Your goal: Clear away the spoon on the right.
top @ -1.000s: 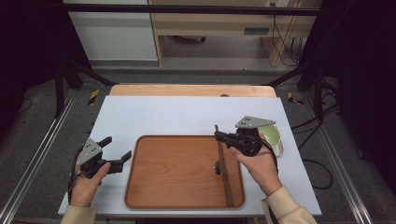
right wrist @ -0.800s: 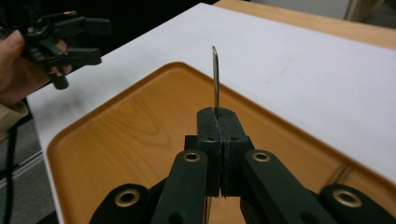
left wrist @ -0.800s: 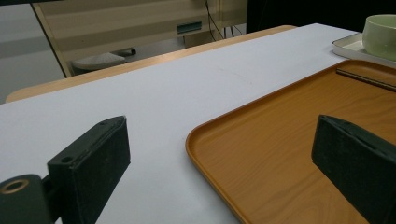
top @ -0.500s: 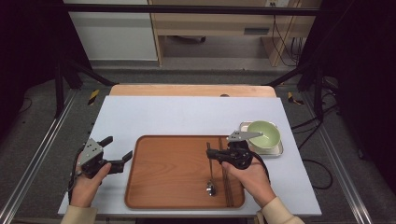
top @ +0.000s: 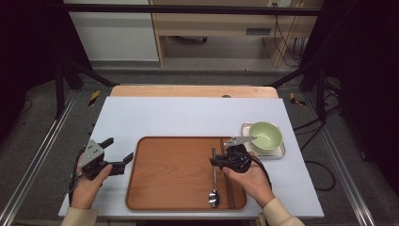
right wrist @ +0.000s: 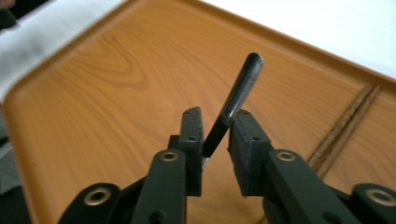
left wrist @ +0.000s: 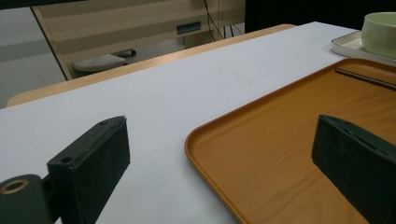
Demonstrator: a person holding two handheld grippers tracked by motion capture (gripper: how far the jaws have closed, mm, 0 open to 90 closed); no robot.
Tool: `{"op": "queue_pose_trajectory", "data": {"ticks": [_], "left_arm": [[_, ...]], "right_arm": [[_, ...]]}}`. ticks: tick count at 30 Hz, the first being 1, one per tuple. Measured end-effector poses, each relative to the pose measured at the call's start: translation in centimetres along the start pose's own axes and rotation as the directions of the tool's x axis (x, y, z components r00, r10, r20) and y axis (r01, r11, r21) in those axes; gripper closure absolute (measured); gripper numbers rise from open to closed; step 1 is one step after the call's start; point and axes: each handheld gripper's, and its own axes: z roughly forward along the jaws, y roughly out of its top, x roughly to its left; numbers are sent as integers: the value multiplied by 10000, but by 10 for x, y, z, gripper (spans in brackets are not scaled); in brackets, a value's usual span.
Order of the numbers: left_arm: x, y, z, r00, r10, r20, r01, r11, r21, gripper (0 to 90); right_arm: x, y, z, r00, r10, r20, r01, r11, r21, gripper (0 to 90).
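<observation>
The spoon (top: 214,176) lies on the tray (top: 169,174), toward its right side, long axis running near to far on the worktop (top: 188,115). Bowl end sits at the near edge of the tray, handle pointing away from the person toward the far side. Just to its right, the chopsticks (top: 227,174) lie along the same line, parallel and close beside it.

Right tool (top: 217,161) is down over the spoon's handle, the person's hand wrapped behind it. In the right gripper view the dark handle (right wrist: 236,105) stands between the two pads, its tip poking out past them and leaning to the right. The jaws have just been opening: there is a slim gap on each side, and the handle looks loose between them rather than pinched, though it may brush the right pad (right wrist: 245,144); hard to tell for sure. So a narrow opening, spoon handle between the jaws, no firm grip.

Left tool (top: 112,157) rests on the worktop just left of the tray, jaws spread wide with nothing between them. In the left gripper view its pads frame the tray's near-left corner (left wrist: 196,140).

Off to the right of the tray, a green bowl (top: 266,135) sits on a small white dish (top: 277,151).
</observation>
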Motion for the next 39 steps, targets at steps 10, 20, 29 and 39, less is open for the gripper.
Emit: {"op": "queue_pose_trajectory", "data": {"ticks": [10, 20, 29, 39], "left_arm": [[0, 0, 0, 10000, 1, -9, -1, 10000, 12, 40], [1, -1, 0, 10000, 14, 19, -14, 10000, 11, 39], [2, -4, 2, 10000, -9, 8, 9, 10000, 84, 38], [-2, -4, 4, 9999, 142, 39, -143, 9999, 90, 36]], "right_arm": [[-1, -3, 13, 9979, -142, 638, 118, 9992, 381, 584], [0, -5, 12, 9893, -300, 1425, 277, 9994, 185, 379], [3, -8, 0, 9759, -789, 2036, 945, 9932, -680, 223], [0, -8, -16, 9715, -541, 2309, 879, 9864, -1389, 153]]}}
